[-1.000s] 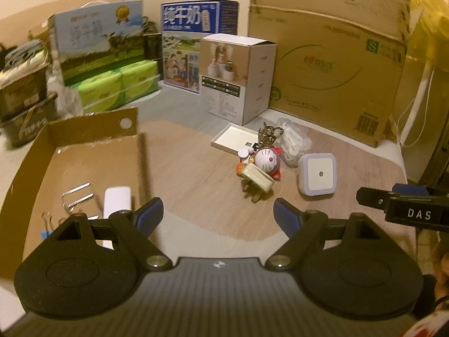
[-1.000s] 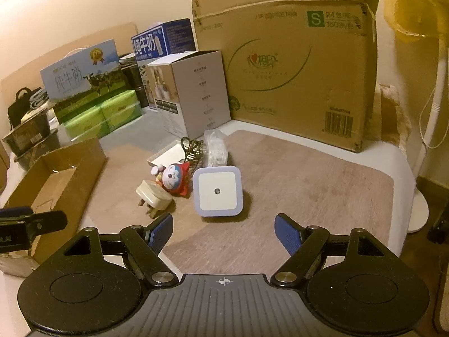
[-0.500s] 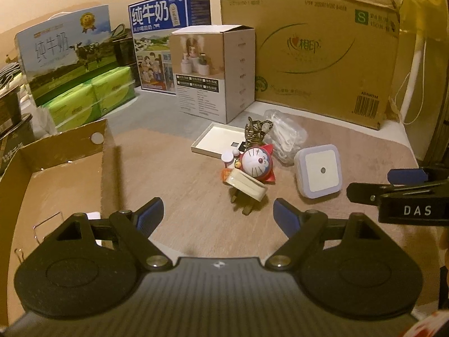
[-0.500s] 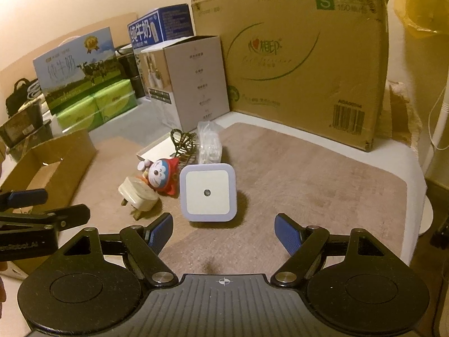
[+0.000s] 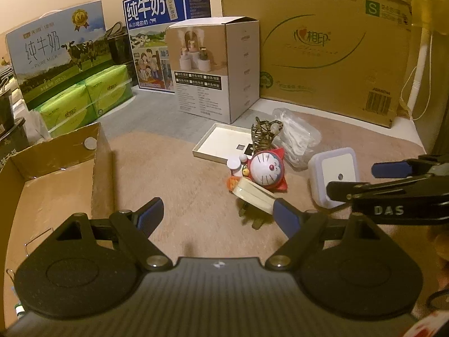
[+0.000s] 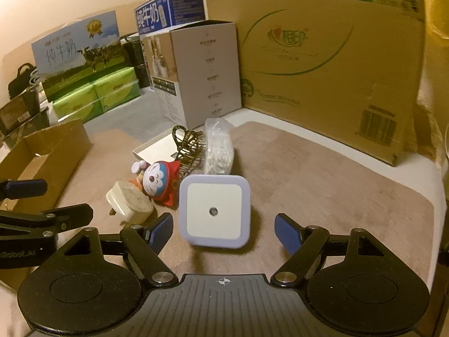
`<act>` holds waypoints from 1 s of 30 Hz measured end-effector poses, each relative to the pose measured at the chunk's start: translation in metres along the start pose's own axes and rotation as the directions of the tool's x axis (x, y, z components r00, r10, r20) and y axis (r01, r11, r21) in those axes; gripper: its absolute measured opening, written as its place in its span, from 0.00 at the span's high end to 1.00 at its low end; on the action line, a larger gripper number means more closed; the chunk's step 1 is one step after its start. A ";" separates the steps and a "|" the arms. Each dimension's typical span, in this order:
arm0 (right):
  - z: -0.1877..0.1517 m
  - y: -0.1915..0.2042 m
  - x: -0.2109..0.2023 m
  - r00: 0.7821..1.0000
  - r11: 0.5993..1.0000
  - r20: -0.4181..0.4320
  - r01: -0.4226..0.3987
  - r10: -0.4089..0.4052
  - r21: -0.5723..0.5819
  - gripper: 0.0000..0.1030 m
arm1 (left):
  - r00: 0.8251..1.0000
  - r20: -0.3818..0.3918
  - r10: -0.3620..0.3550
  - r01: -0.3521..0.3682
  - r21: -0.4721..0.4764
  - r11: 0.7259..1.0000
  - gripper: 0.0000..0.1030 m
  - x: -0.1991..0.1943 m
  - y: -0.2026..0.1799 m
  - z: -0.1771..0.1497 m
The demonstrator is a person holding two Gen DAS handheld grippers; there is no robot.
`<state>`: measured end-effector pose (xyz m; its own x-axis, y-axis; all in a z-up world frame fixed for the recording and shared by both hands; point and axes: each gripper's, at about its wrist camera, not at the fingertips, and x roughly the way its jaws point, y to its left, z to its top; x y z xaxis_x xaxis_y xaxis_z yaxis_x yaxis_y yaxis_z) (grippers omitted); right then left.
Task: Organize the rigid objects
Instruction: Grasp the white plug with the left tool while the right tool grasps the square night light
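Cardboard tray (image 5: 56, 185) sits open at the left edge of the mat (image 6: 322, 185), well apart from the small pile at the middle. Square white night light (image 6: 214, 210) lies flat, face up, directly ahead of the right gripper (image 6: 223, 234), centred on the gap between its wide, empty jaws, so the right hand is nearer. Beside it lies the plug (image 5: 254, 195), just ahead of the left gripper (image 5: 217, 214), whose jaws are equally wide and empty; its right finger overlaps the plug's edge.
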<state>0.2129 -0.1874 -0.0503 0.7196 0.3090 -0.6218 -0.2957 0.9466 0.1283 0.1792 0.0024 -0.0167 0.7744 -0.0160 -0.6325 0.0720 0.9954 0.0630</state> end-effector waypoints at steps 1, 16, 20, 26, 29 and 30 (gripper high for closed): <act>0.001 0.001 0.004 1.000 1.000 -0.003 -0.001 0.001 -0.002 0.23 | 1.000 -0.001 0.000 0.000 0.000 1.000 0.19 0.001 0.000 0.001; 0.008 0.008 0.031 1.000 0.999 -0.015 0.005 -0.006 -0.049 0.36 | 1.000 -0.012 -0.016 0.016 -0.022 1.000 0.19 0.011 -0.001 0.005; 0.006 0.000 0.023 1.000 0.999 0.010 0.022 -0.021 -0.035 0.37 | 1.000 -0.017 -0.024 0.024 0.000 1.000 0.19 0.015 -0.007 0.005; 0.003 -0.018 0.009 0.999 0.999 0.017 0.034 -0.033 -0.008 0.37 | 0.999 -0.034 -0.034 0.036 0.086 0.996 0.19 0.027 -0.029 0.005; 0.003 -0.026 0.004 0.999 0.999 0.022 0.036 -0.036 0.010 0.37 | 0.999 -0.042 -0.033 0.038 0.120 0.992 0.21 0.036 -0.037 0.005; 0.003 -0.028 0.003 0.999 0.999 0.023 0.036 -0.036 0.013 0.37 | 0.999 -0.043 -0.029 0.035 0.132 0.991 0.22 0.039 -0.039 0.005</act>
<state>0.2249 -0.2128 -0.0538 0.7441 0.2767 -0.6081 -0.2614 0.9582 0.1162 0.2096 -0.0374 -0.0395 0.7440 -0.0410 -0.6669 0.1811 0.9731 0.1423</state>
